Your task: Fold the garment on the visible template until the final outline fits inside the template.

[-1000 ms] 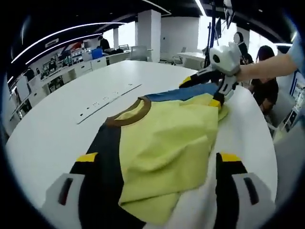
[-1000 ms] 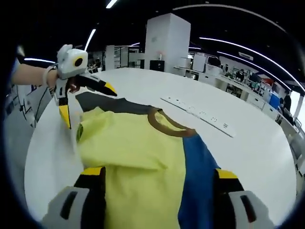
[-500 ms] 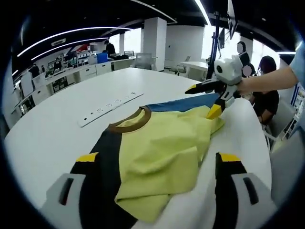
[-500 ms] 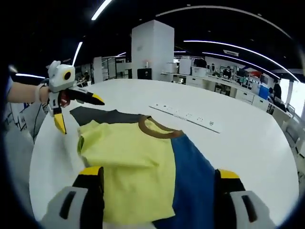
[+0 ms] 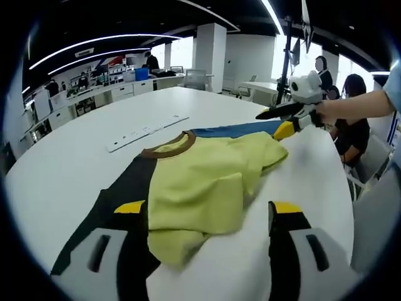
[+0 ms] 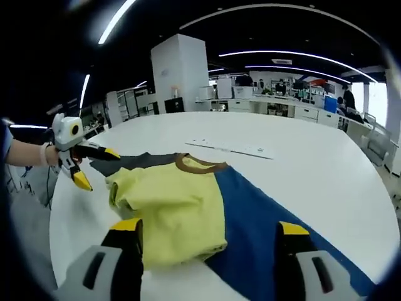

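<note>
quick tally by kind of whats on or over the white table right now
garment: 1
power strip: 1
left claw: 1
right claw: 1
total: 4

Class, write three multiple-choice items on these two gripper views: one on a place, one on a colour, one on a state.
1. Where does the shirt lie?
A. on the white table
B. on a chair
C. on the floor

2. What colour is the shirt's collar?
A. red
B. brown
C. white

3. How do the jaws of the right gripper stand?
A. shut on the shirt
B. shut on a cable
C. open, holding nothing

Key: 1 A, the shirt is spread flat on the tabletop; 2 B, a brown band rings the neck opening; 3 C, its two jaws stand wide apart above the cloth.
</note>
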Demonstrator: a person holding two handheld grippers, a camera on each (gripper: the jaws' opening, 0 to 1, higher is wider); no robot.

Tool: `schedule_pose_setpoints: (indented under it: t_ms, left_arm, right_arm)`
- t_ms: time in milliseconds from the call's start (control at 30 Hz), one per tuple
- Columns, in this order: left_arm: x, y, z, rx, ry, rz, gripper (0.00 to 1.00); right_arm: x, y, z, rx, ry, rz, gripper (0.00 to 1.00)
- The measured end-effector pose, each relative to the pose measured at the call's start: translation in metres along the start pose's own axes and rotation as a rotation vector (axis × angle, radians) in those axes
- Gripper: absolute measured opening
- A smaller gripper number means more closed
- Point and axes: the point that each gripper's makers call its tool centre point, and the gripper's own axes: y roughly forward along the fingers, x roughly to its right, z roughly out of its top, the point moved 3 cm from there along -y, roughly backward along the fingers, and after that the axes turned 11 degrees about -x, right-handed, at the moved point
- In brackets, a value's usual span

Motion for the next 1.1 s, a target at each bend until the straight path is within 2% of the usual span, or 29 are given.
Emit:
schedule_pose_setpoints:
  t_ms: [133,200,267,433,567,700,800,933,1033,1100]
  left_arm:
    - [0.009,-0.003,-0.007,0.025,-0.075,-0.022,0.62]
    - [0.013,-0.004,-0.012,0.024,-0.140,-0.045,0.58]
    - [0.015,-0.004,-0.017,0.027,-0.133,-0.037,0.57]
    - [0.022,-0.004,-0.028,0.028,-0.205,-0.033,0.43]
    - [0.025,-0.004,-0.031,0.033,-0.218,-0.020,0.39]
    - [0.028,-0.003,-0.033,0.047,-0.262,-0.019,0.32]
    - [0.029,0.000,-0.037,0.044,-0.279,-0.010,0.33]
    - [0.031,0.005,-0.040,0.040,-0.313,-0.003,0.29]
    - [0.032,0.007,-0.040,0.053,-0.360,-0.003,0.27]
    - [0.033,0.009,-0.042,0.051,-0.380,0.002,0.25]
  right_arm:
    - [-0.003,-0.005,-0.010,0.001,0.030,0.005,0.82]
    - [-0.006,-0.008,-0.016,-0.002,0.053,0.010,0.81]
    - [-0.010,-0.009,-0.021,-0.003,0.061,0.013,0.79]
    - [-0.021,-0.009,-0.035,-0.025,0.077,0.035,0.72]
    - [-0.027,-0.010,-0.037,-0.024,0.106,0.048,0.69]
    - [-0.031,-0.010,-0.038,-0.018,0.139,0.060,0.58]
    - [-0.036,-0.009,-0.038,-0.013,0.179,0.082,0.53]
    - [-0.039,-0.007,-0.041,-0.018,0.221,0.093,0.37]
    - [-0.045,-0.003,-0.039,-0.006,0.282,0.117,0.33]
    - [-0.046,-0.001,-0.038,-0.005,0.290,0.122,0.31]
